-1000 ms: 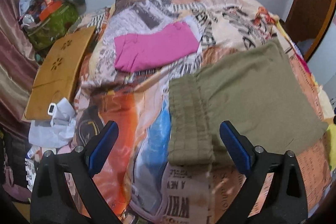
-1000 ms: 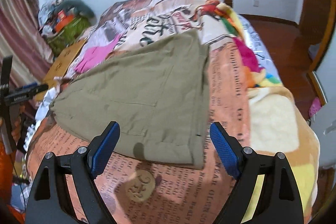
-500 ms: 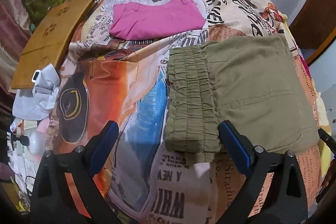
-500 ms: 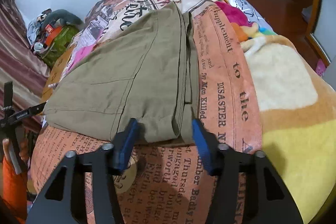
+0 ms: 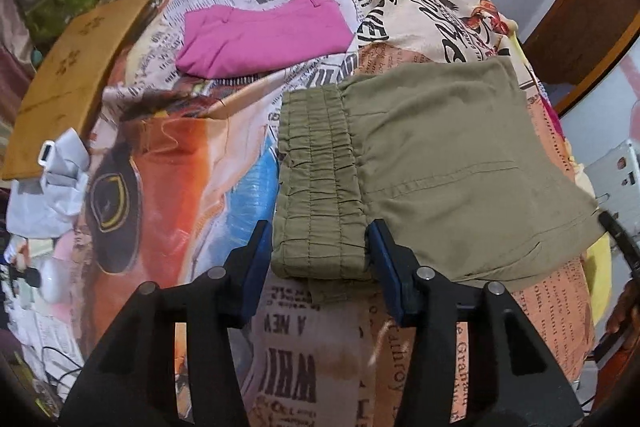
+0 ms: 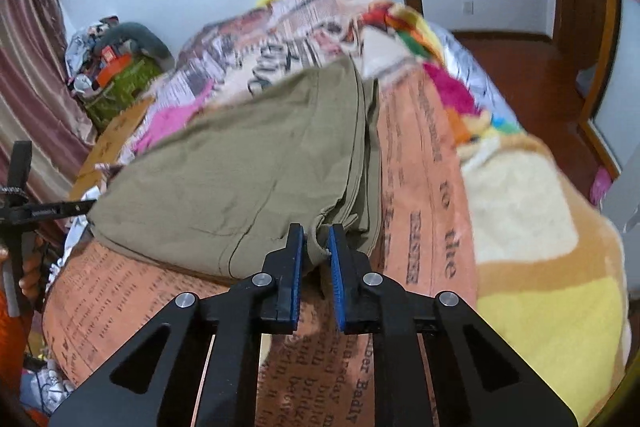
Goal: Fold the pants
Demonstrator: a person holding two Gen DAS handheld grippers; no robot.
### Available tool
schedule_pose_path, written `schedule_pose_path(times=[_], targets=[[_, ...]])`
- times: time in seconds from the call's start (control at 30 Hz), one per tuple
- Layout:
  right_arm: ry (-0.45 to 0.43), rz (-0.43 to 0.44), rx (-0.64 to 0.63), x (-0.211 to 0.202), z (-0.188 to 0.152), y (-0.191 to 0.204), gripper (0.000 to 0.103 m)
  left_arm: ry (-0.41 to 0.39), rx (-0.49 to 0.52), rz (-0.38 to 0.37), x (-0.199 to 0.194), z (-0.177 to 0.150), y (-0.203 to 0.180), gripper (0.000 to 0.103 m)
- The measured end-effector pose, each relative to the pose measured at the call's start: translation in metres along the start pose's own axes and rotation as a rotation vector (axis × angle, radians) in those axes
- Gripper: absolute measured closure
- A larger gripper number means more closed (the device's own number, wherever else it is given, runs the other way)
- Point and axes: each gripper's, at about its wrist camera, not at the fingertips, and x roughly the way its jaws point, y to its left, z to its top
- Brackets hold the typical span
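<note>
Olive green pants (image 5: 440, 163) lie folded on the bed, elastic waistband (image 5: 316, 187) toward the left. My left gripper (image 5: 320, 259) straddles the near end of the waistband, its blue pads partly closed against the band's two sides. In the right wrist view the pants (image 6: 248, 179) lie ahead and to the left. My right gripper (image 6: 316, 247) is shut on a pinch of fabric at the pants' near leg-end corner, which is lifted a little off the bed.
A folded pink garment (image 5: 260, 39) lies farther back on the newspaper-print bedspread (image 5: 192, 187). A wooden board (image 5: 76, 75) and white cloth (image 5: 48, 183) sit at the left bed edge. Clutter fills the far left corner (image 6: 116, 71). Wooden floor (image 6: 532, 75) lies right.
My left gripper moved forward and closed in around the waistband end. My right gripper closed from half open onto the pants' corner and raised it slightly.
</note>
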Motion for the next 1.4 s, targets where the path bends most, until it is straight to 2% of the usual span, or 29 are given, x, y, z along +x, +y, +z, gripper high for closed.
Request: schedule_pose_path(times=[0.1,0.17,0.27,0.4,0.53,0.67,0.77,0.9,1.0,1.07,1.1,1.17,1.27,1.4], targets=[[-0.018,-0.019,-0.031,-0.003,0.003,0.004,0.093,-0.031,0.015,0.023,-0.008,0.003,-0.004,0.054],[0.006,-0.036,-0.041,0.005,0.001,0.003,0.093,-0.041,0.035,0.033,-0.008,0.002,-0.006,0.054],[0.079,-0.044,-0.014,0.024,-0.009,-0.006,0.093,-0.015,0.056,0.045,0.003,-0.002,-0.010,0.053],[0.154,-0.045,-0.018,0.037,-0.022,-0.006,0.093,-0.051,0.081,0.110,0.004,-0.006,-0.013,0.039],[0.175,-0.072,-0.034,0.034,-0.013,-0.005,0.090,-0.056,0.099,0.134,-0.002,-0.006,-0.014,0.036],[0.175,-0.091,-0.023,0.025,-0.005,-0.006,0.080,-0.091,0.092,0.150,-0.016,-0.004,-0.013,0.029],[0.137,-0.076,-0.006,0.014,0.004,-0.002,0.063,-0.123,0.069,0.132,-0.028,-0.003,-0.012,0.022],[0.087,-0.048,-0.051,0.004,0.018,0.017,0.055,-0.142,0.014,0.081,-0.041,-0.002,-0.009,0.014],[0.066,0.003,-0.086,0.004,0.029,0.039,0.049,-0.115,-0.043,0.015,-0.041,-0.004,-0.005,0.014],[0.054,0.049,-0.111,0.008,0.035,0.058,0.046,-0.100,-0.053,0.003,-0.037,-0.007,-0.006,0.014],[0.051,0.065,-0.117,0.010,0.035,0.063,0.038,-0.088,-0.055,0.003,-0.034,-0.008,-0.006,0.014],[0.044,0.110,-0.133,0.018,0.037,0.080,0.031,-0.060,-0.051,-0.006,-0.028,-0.012,-0.008,0.014],[0.079,0.155,-0.184,0.038,0.039,0.105,0.030,-0.018,-0.048,-0.040,-0.021,-0.020,-0.010,0.014],[0.151,0.163,-0.226,0.066,0.036,0.124,0.030,0.026,-0.071,-0.106,-0.014,-0.028,-0.010,0.014]])
